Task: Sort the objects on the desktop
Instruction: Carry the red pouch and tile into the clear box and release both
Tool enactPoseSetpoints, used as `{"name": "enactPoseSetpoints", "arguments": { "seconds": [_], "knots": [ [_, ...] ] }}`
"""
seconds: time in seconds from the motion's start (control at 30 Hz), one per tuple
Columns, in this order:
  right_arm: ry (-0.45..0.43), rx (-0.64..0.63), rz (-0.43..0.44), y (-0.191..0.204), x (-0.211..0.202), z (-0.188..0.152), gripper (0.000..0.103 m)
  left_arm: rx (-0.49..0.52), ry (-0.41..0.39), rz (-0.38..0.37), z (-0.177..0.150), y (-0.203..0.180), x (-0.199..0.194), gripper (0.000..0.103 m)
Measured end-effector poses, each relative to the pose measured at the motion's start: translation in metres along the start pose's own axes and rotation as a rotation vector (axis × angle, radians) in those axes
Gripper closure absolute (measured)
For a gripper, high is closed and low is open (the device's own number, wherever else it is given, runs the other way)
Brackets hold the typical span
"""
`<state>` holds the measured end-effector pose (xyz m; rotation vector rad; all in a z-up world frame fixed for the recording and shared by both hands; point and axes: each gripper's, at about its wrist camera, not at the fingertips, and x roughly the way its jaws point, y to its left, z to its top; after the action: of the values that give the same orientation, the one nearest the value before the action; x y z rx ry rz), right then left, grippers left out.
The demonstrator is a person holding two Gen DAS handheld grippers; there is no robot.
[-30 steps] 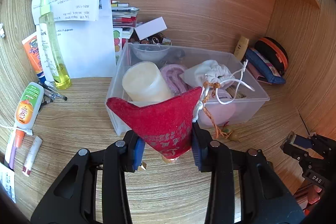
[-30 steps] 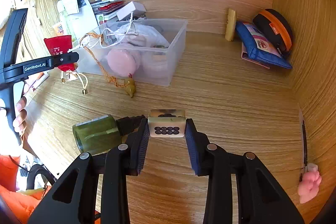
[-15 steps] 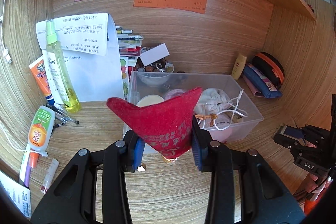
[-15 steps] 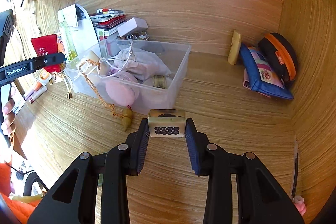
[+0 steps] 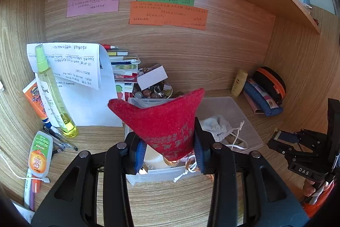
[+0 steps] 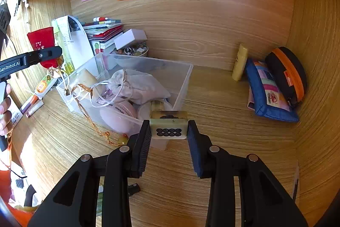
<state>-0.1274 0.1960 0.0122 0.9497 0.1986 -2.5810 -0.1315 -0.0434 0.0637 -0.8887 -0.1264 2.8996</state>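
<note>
Now L gripper (image 5: 169,154) clamps red pouch (image 5: 163,120) over clear bin (image 6: 182,78); R gripper (image 6: 169,137) clamps mahjong tile (image 6: 169,128) at bin's near right corner.

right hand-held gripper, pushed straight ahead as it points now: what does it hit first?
Likely the clear plastic bin. The right hand-held gripper is shut on a small pale block, and the bin's near corner sits directly ahead, close in. Depth is hard to judge in a fisheye view; it may pass above the rim.
</note>
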Motion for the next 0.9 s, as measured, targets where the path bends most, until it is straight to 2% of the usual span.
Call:
{"name": "enactPoseSetpoints", "arguments": {
  "seconds": [0.43,0.67,0.9],
  "knots": [
    [0.034,-0.024,0.028,0.003,0.032,0.021,0.072,-0.022,0.030,-0.005,0.015,0.009,0.040,0.065],
    [0.054,-0.046,0.041,0.008,0.042,0.023,0.072,-0.034,0.102,-0.012,0.010,0.008,0.080,0.065],
    [0.061,-0.068,0.054,0.013,0.051,0.026,0.072,0.000,0.146,-0.009,-0.002,0.000,0.099,0.062]
  ]
}}
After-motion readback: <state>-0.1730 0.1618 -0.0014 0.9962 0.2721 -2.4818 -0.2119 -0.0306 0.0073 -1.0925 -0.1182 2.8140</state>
